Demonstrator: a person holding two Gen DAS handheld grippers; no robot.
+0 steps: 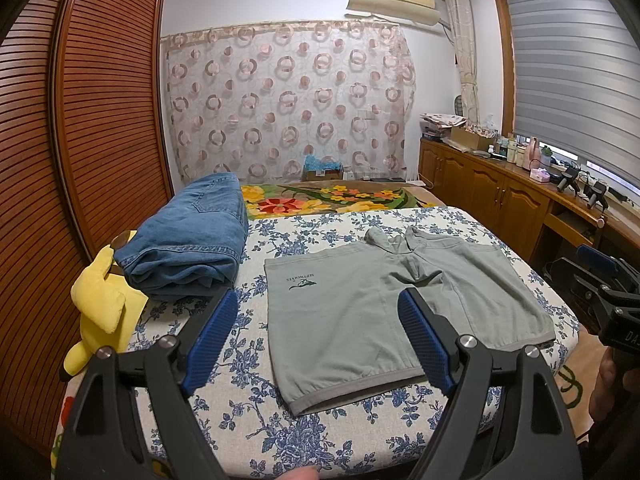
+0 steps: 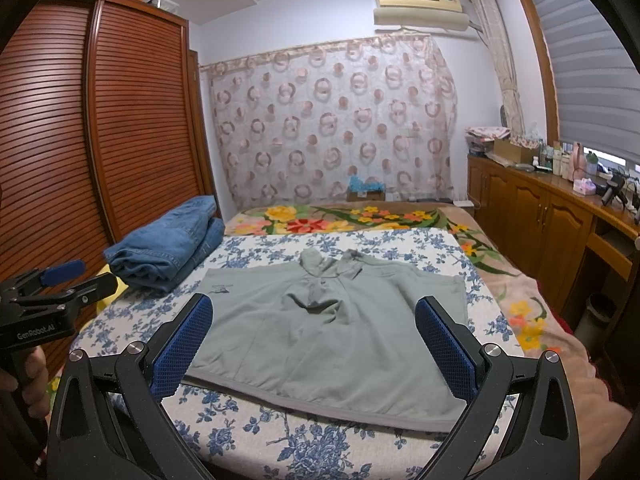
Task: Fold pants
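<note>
Grey-green shorts [image 1: 360, 312] lie flat on the blue-flowered bed sheet [image 1: 280, 432], waistband toward me, legs pointing away. They also show in the right wrist view [image 2: 332, 332]. My left gripper [image 1: 316, 308] is open and empty, held above the near left part of the shorts. My right gripper [image 2: 314, 316] is open and empty, held above the waistband, its fingers spanning most of the shorts' width. Each gripper shows at the edge of the other's view: the right one [image 1: 600, 284], the left one [image 2: 52, 292].
A folded stack of blue jeans [image 1: 188, 240] lies on the bed's left side, next to a yellow plush toy [image 1: 100, 304]. A brown louvred wardrobe [image 1: 80, 128] stands at the left. A wooden cabinet [image 1: 500, 196] with bottles runs along the right. A flowered blanket [image 1: 328, 196] lies beyond.
</note>
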